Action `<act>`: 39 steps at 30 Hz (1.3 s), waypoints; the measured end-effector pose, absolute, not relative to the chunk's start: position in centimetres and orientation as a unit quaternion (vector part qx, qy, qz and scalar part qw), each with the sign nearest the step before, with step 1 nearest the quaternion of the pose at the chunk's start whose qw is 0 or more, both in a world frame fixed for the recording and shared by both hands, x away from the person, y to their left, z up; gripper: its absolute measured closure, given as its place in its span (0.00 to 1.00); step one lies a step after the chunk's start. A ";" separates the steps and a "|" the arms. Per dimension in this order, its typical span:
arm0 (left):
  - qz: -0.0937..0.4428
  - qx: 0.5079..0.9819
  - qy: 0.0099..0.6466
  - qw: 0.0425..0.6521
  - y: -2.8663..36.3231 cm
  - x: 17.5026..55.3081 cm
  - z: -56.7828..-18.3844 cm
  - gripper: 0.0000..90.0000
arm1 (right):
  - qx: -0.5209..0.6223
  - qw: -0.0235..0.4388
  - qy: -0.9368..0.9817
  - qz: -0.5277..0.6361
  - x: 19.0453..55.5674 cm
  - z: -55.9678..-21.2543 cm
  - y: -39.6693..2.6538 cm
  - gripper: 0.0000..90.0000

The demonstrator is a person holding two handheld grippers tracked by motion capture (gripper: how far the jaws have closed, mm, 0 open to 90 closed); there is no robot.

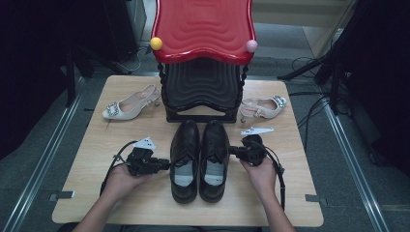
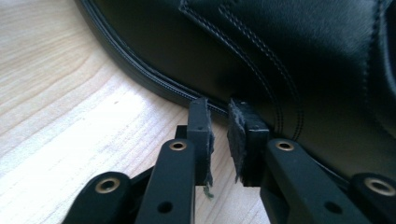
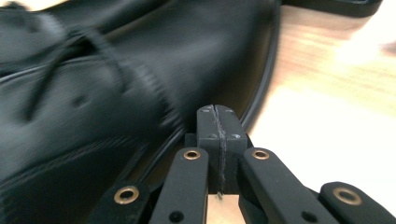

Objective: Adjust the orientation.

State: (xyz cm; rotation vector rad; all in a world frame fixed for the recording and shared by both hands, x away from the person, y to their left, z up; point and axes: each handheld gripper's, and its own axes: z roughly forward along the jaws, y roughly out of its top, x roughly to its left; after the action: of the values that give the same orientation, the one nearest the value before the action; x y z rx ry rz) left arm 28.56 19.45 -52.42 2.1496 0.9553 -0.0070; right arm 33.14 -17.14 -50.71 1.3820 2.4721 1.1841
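On the wooden counter (image 1: 96, 193), a pale slingback heel (image 1: 128, 103) lies at the far left. Nearer, the left gripper (image 1: 164, 165) points at the outer side of the left black shoe (image 1: 185, 159); its fingers (image 2: 200, 135) stand slightly apart with nothing between them, tips at the shoe's sole edge. The right black shoe (image 1: 214, 159) sits just beside the left one, both in front of a red-topped stand (image 1: 203, 29). The right gripper (image 1: 233, 151) meets that shoe's outer side, fingers (image 3: 208, 128) clenched on nothing. Another pale heel (image 1: 263, 107) lies far right.
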 end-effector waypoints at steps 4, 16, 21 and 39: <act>-0.019 0.843 0.376 0.384 19.3 28.7 -52.6 0.90 | 0.437 0.022 0.816 0.378 31.4 -50.3 -17.1 1.00; -0.014 0.845 0.375 0.381 18.2 28.0 -52.5 0.99 | 0.437 0.017 0.813 0.385 31.5 -50.3 -16.9 1.00; -0.013 0.847 0.373 0.378 17.6 27.6 -52.2 1.00 | 0.439 0.024 0.811 0.386 31.7 -50.3 -16.8 1.00; -0.032 0.850 0.357 0.385 15.2 27.1 -52.6 0.98 | 0.473 0.041 0.786 0.395 33.3 -50.4 -18.5 1.00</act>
State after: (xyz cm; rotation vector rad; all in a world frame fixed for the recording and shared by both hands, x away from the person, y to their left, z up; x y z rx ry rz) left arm 27.11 15.22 -52.62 2.1658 0.9087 -0.0808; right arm 33.29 -18.53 -50.43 1.4491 2.4073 1.2098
